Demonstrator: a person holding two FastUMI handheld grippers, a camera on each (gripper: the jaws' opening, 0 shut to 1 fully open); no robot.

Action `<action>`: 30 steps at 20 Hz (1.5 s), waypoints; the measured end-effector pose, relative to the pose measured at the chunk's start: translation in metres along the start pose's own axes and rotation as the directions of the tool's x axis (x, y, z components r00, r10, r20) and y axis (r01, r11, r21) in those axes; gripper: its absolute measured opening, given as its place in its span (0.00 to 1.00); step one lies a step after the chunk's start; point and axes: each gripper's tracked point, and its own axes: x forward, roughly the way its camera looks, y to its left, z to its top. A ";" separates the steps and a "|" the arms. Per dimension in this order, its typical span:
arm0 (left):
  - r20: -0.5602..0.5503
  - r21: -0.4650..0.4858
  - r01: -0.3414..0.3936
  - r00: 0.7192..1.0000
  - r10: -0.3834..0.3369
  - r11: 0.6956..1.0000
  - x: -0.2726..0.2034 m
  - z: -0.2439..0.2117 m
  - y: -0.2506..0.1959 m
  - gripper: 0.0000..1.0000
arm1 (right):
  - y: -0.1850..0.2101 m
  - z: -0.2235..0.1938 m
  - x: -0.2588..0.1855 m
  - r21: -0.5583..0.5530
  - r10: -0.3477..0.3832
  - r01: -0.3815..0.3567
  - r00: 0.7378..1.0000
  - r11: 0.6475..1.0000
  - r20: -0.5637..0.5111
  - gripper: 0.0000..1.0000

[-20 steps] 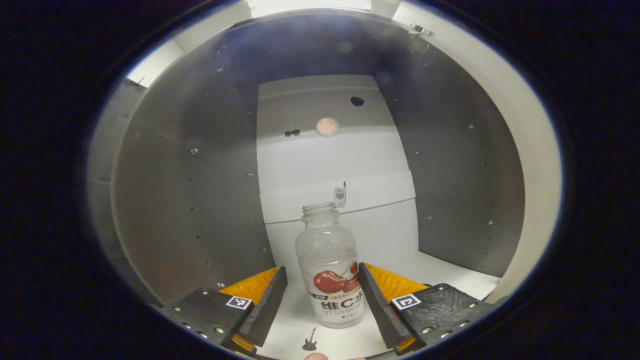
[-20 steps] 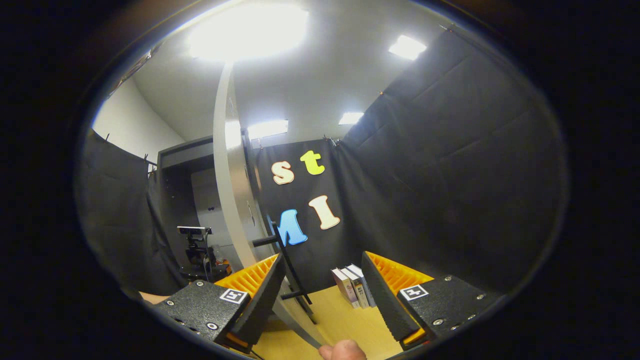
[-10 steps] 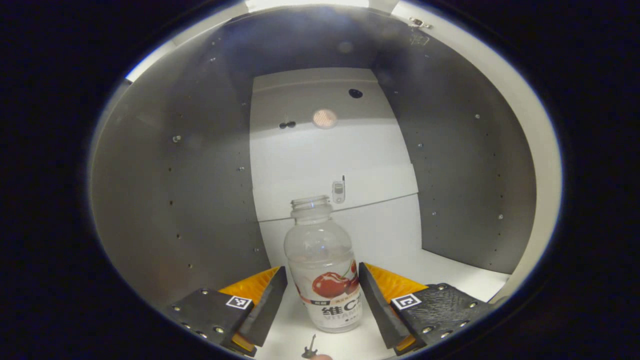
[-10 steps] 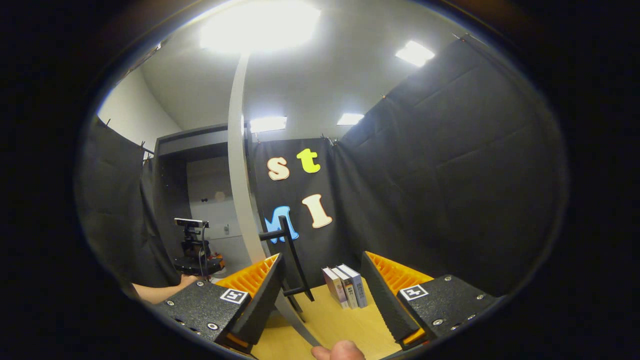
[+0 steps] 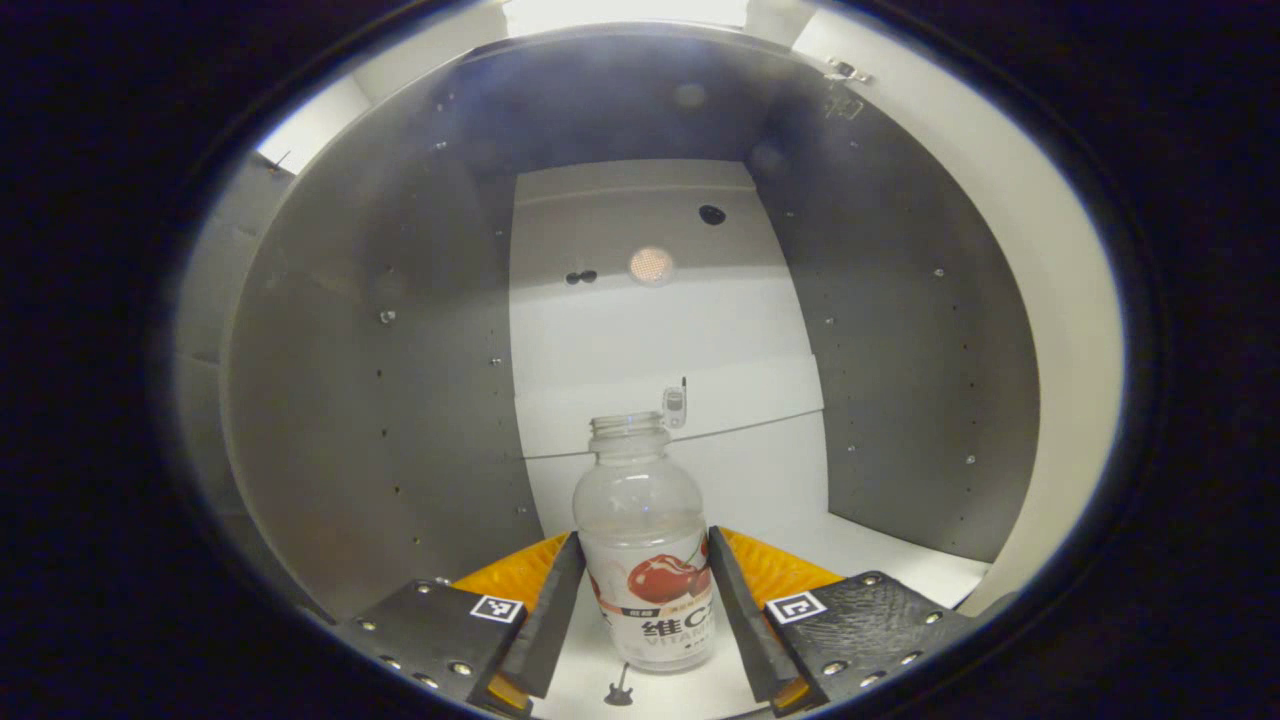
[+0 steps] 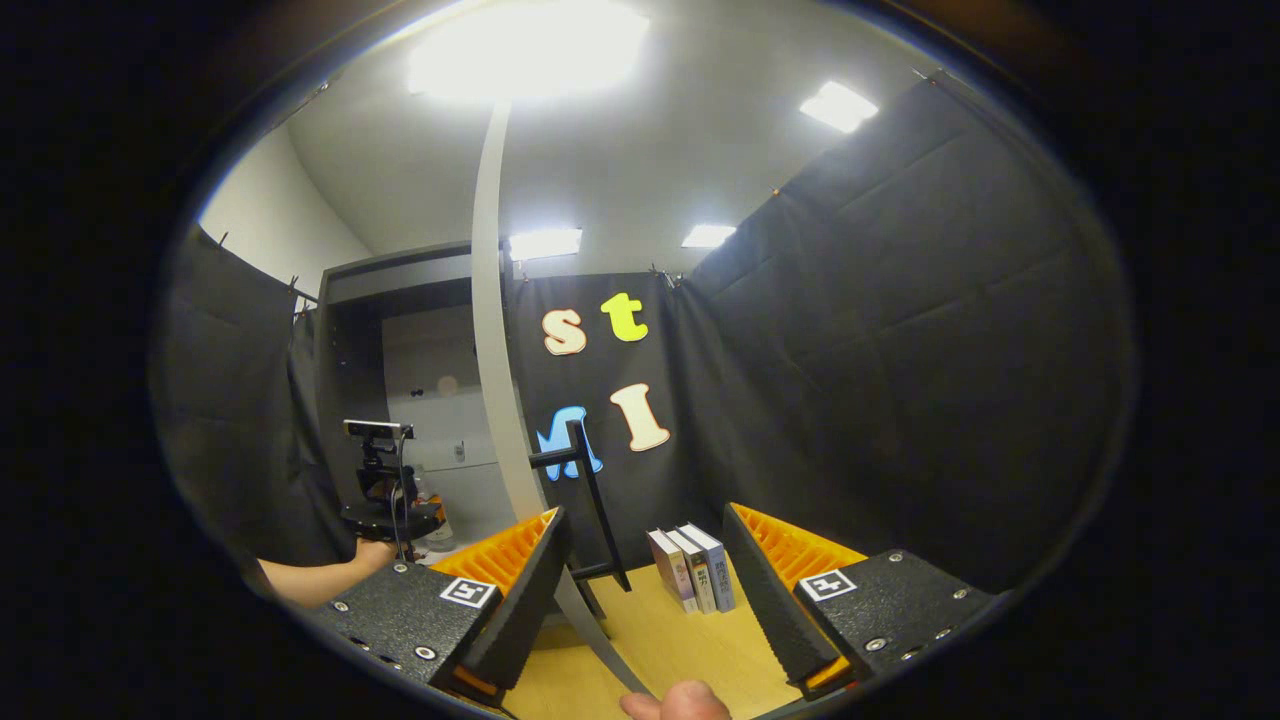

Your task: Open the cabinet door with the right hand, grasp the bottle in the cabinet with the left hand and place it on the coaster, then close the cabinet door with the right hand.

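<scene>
I'm on the bottle grasp: the cabinet door [image 6: 490,330] stands swung open, and the bottle [image 5: 647,555] is upright on the cabinet floor [image 5: 880,555]. My left gripper [image 5: 640,610] has its fingers narrowed around the label, right alongside it, though I cannot tell if both press yet. Next I need a firm squeeze, then a lift out towards the coaster. My right gripper [image 6: 645,590] hangs wide open and empty near the door handle [image 6: 590,500], over the bench [image 6: 690,640].

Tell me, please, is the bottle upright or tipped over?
Upright: the bottle stands on the cabinet floor, open neck uppermost.
</scene>
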 end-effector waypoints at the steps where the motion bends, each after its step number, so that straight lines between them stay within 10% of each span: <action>1: 0.003 -0.003 0.011 1.000 -0.011 1.000 -0.002 0.002 -0.002 0.73 | -0.001 0.003 -0.001 0.005 0.003 -0.003 1.000 1.000 0.002 0.94; 14: 0.047 -0.025 0.011 0.999 -0.010 1.000 -0.016 0.021 0.006 0.69 | -0.035 -0.013 0.024 0.007 0.036 -0.036 0.998 0.999 -0.054 0.94; 30: 0.087 0.045 -0.234 0.969 0.230 0.971 -0.029 0.025 0.007 0.73 | -0.072 -0.119 0.057 -0.074 0.080 -0.098 0.972 0.992 -0.220 0.94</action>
